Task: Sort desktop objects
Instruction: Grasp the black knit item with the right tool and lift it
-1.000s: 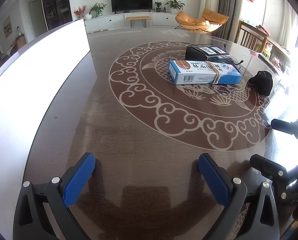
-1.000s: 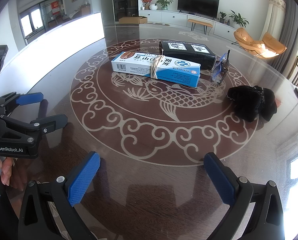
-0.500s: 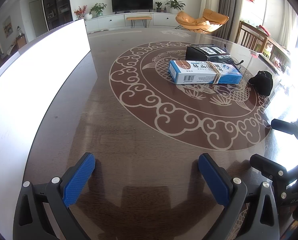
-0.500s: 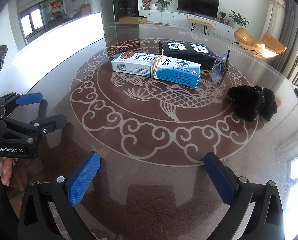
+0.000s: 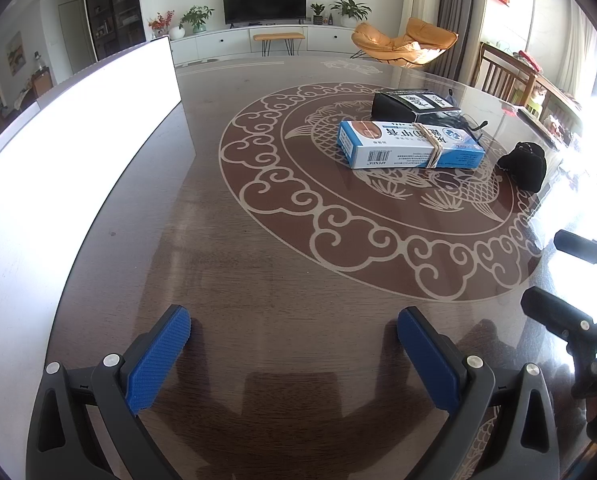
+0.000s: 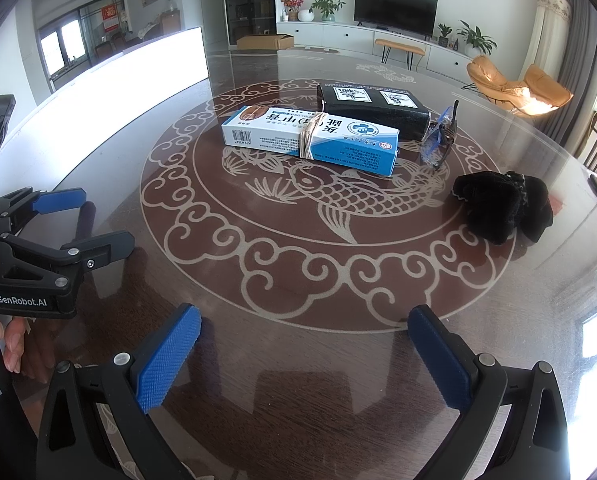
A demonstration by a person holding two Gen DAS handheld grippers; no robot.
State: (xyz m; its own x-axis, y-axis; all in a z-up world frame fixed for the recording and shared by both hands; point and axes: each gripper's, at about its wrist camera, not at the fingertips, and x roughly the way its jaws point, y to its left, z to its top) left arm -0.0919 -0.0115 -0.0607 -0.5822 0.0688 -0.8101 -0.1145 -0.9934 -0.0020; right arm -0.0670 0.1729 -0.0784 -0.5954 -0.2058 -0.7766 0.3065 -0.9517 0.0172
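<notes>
Dark patterned surface [image 5: 282, 280] before us, our left hand-held gripper [image 5: 294, 344] and right hand-held gripper [image 6: 304, 346] both spread wide and empty, blue-white box [image 6: 310, 140] mid-surface touching black box [image 6: 374, 110], black cloth [image 6: 502, 206] near right.

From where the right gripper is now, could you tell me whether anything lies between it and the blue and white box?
Nothing visible does: only bare table separates the open right gripper from the blue and white box.
</notes>
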